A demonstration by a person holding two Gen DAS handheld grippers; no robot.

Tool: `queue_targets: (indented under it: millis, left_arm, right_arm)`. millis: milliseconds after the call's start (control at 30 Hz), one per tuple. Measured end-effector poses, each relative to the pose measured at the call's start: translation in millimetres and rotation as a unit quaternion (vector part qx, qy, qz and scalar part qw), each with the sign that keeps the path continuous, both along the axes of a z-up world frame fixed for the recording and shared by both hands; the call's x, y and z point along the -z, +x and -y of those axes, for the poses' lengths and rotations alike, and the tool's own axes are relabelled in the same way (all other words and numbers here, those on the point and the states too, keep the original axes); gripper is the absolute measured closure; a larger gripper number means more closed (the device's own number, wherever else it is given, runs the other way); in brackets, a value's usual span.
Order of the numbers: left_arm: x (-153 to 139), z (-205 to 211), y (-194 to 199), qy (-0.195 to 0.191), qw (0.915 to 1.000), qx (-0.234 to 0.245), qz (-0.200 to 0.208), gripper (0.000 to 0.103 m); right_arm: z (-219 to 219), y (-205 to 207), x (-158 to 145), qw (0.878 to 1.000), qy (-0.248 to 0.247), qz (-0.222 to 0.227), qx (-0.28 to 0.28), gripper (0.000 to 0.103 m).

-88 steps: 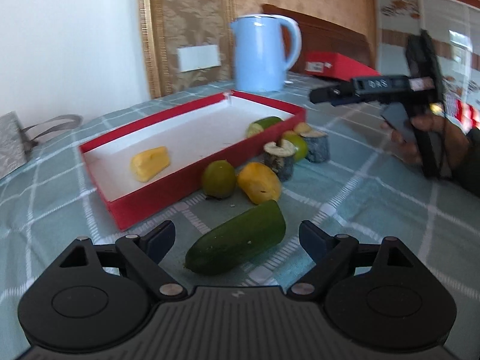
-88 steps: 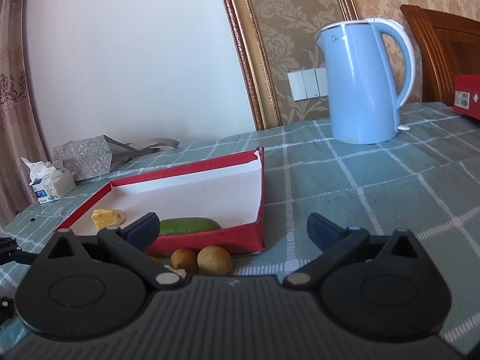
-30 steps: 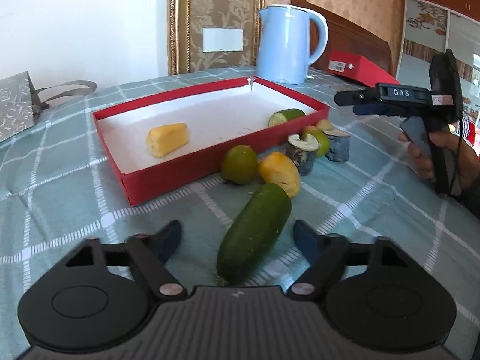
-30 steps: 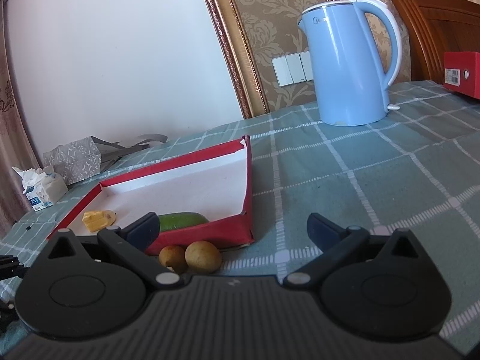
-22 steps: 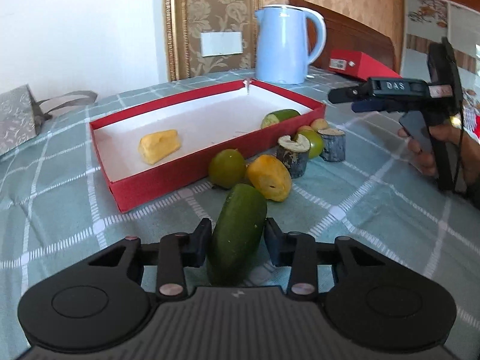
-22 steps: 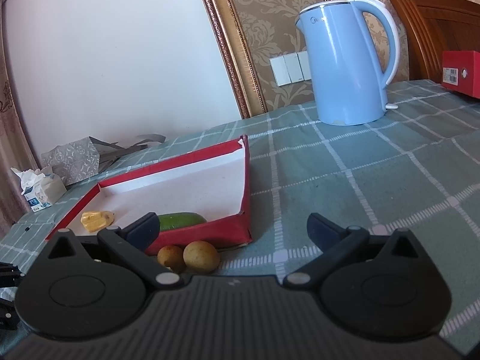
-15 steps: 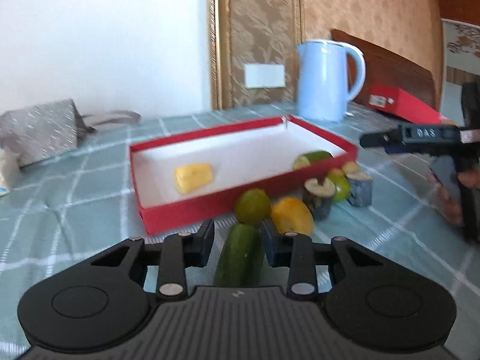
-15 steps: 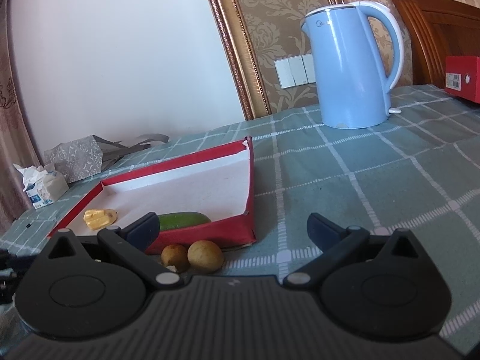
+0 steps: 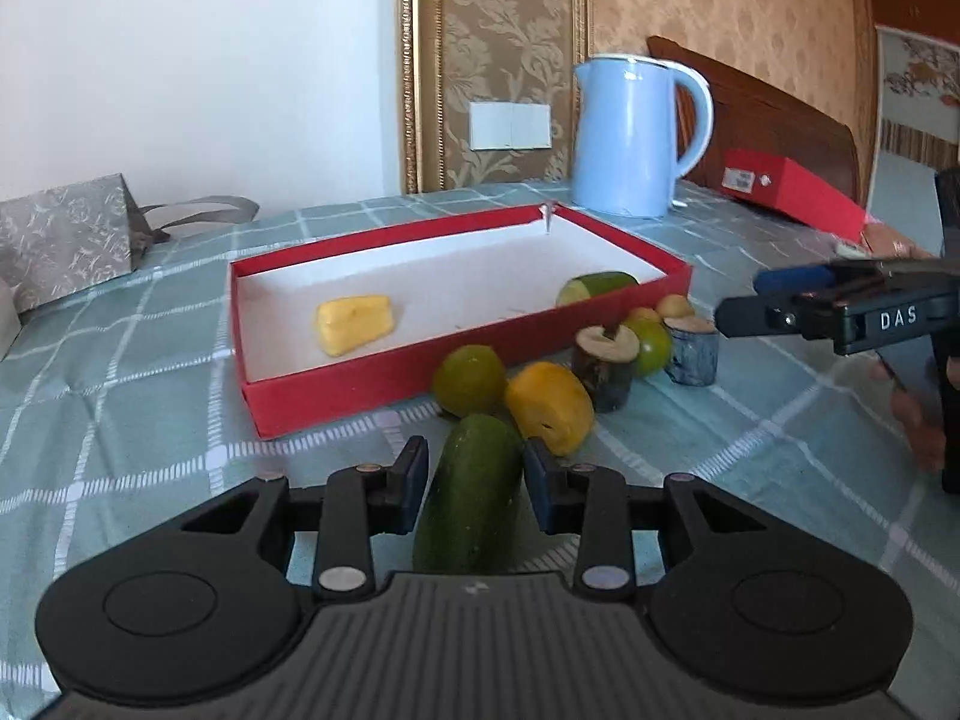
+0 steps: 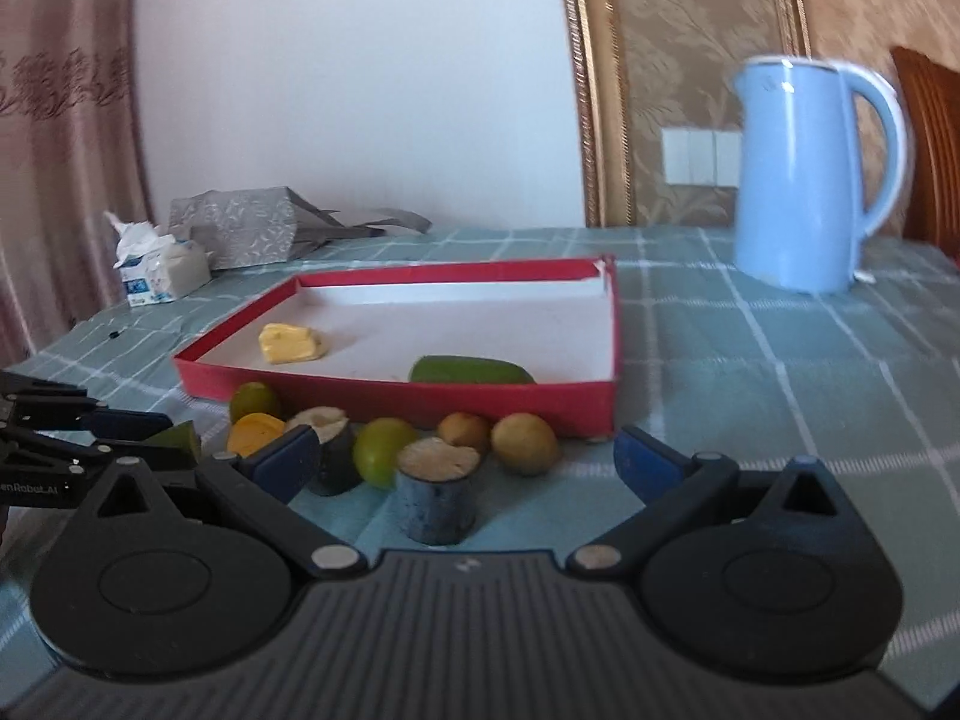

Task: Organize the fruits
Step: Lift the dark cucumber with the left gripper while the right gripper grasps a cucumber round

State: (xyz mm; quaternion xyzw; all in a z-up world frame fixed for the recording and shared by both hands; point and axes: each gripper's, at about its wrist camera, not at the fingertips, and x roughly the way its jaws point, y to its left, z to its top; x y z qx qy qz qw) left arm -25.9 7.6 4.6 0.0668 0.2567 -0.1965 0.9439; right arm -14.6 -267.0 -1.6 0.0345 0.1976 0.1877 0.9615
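My left gripper (image 9: 474, 468) grips a dark green cucumber (image 9: 474, 504) lengthwise; its jaws are easing open slightly, with the pads still on the cucumber. Ahead lies a red box (image 9: 420, 372) holding a yellow piece (image 9: 354, 324) and a green piece (image 9: 600, 285). In front of the box sit a green fruit (image 9: 470, 380), an orange fruit (image 9: 549, 408), two bark-covered stumps (image 9: 606, 360) and small fruits. My right gripper (image 10: 468, 456) is open, and the nearer stump (image 10: 435, 498) stands between its fingers untouched. The left gripper (image 10: 138, 438) shows at the far left of the right wrist view.
A blue kettle (image 9: 630, 138) stands behind the box. At the back left lie a grey bag (image 9: 60, 240) and a tissue pack (image 10: 162, 273). A second red box (image 9: 792, 192) sits at the back right. The checked cloth (image 9: 780, 450) covers the table.
My left gripper shut on the cucumber and tilted up with it. My right gripper swung left, bringing the loose fruits and a stump between its open fingers.
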Motion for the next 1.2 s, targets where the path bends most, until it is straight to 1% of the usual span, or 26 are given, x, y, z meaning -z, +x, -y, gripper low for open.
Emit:
queue_targets:
  millis: [67,167,300,400,467,500,567,600,667,700,733,800,833,867,900,933,967,1033,1200]
  left_arm:
    - [1.7,1.2,1.5,0.001,1.0000,0.003,-0.007,0.067]
    - [5.3,4.4,5.4,0.016,0.9997,-0.001,-0.019,0.067]
    - [6.1,-0.3,7.9,0.003,0.9996,-0.002,-0.028,0.067]
    - [5.6,1.0,6.2,0.008,0.9997,-0.007,-0.021,0.070]
    - [3.4,-3.2,5.6,-0.003,0.9997,-0.023,-0.009,0.071]
    - [1.4,-7.2,5.6,-0.010,0.9991,-0.040,0.003,0.072]
    - [-1.1,-15.5,8.1,-0.023,0.9982,-0.056,0.005,0.072]
    - [-0.7,-20.0,10.2,-0.035,0.9977,-0.058,-0.001,0.072]
    - [-0.7,-26.8,15.2,-0.053,0.9963,-0.066,-0.014,0.072]
    - [-0.6,-28.2,16.1,-0.055,0.9961,-0.068,-0.016,0.072]
    - [-0.3,-28.3,16.5,-0.053,0.9961,-0.069,-0.017,0.072]
    - [0.4,-25.9,15.7,-0.045,0.9967,-0.066,-0.014,0.072]
    - [0.8,-24.7,14.7,-0.040,0.9971,-0.064,-0.012,0.072]
    - [1.0,-23.5,14.6,-0.038,0.9975,-0.058,-0.014,0.072]
    - [1.6,-23.0,14.8,-0.037,0.9977,-0.054,-0.018,0.072]
    - [2.2,-22.2,14.8,-0.037,0.9978,-0.052,-0.020,0.072]
    - [2.3,-21.8,14.8,-0.035,0.9978,-0.052,-0.020,0.072]
    - [3.0,-22.2,15.0,-0.035,0.9977,-0.053,-0.022,0.072]
    - [3.0,-24.0,15.6,-0.041,0.9971,-0.058,-0.025,0.072]
  right_arm:
    - [-3.0,0.5,0.9,1.000,-0.004,-0.002,-0.007,0.000]
    - [-5.0,1.6,0.9,1.000,-0.005,-0.007,-0.010,0.000]
    - [-2.2,3.0,1.6,1.000,0.004,-0.010,-0.006,0.000]
    - [-3.4,5.3,2.3,1.000,0.001,-0.015,-0.004,0.000]
    - [-7.0,5.4,2.2,1.000,-0.010,-0.014,-0.003,0.002]
    - [-9.7,4.9,2.4,1.000,-0.017,-0.015,-0.006,0.002]
    - [-17.6,4.7,2.9,0.999,-0.037,-0.016,-0.015,0.010]
    - [-21.8,5.7,3.6,0.998,-0.049,-0.019,-0.018,0.011]
    - [-31.5,9.6,5.7,0.997,-0.071,-0.031,-0.027,0.025]
    - [-34.9,12.0,6.5,0.996,-0.075,-0.037,-0.032,0.029]
    - [-36.8,14.6,6.8,0.996,-0.074,-0.042,-0.033,0.037]
    - [-38.5,20.3,8.2,0.995,-0.070,-0.056,-0.032,0.041]
    - [-39.0,23.8,9.0,0.995,-0.070,-0.064,-0.029,0.048]
    - [-39.3,27.3,10.3,0.994,-0.072,-0.073,-0.025,0.050]
    - [-38.6,28.4,10.7,0.994,-0.068,-0.076,-0.023,0.050]
    - [-37.7,28.4,10.7,0.995,-0.067,-0.074,-0.022,0.054]
    - [-37.4,28.3,10.7,0.995,-0.065,-0.074,-0.023,0.063]
    - [-36.6,28.6,10.9,0.995,-0.062,-0.072,-0.016,0.071]
    - [-28.7,29.9,10.0,0.996,-0.042,-0.072,-0.009,0.071]
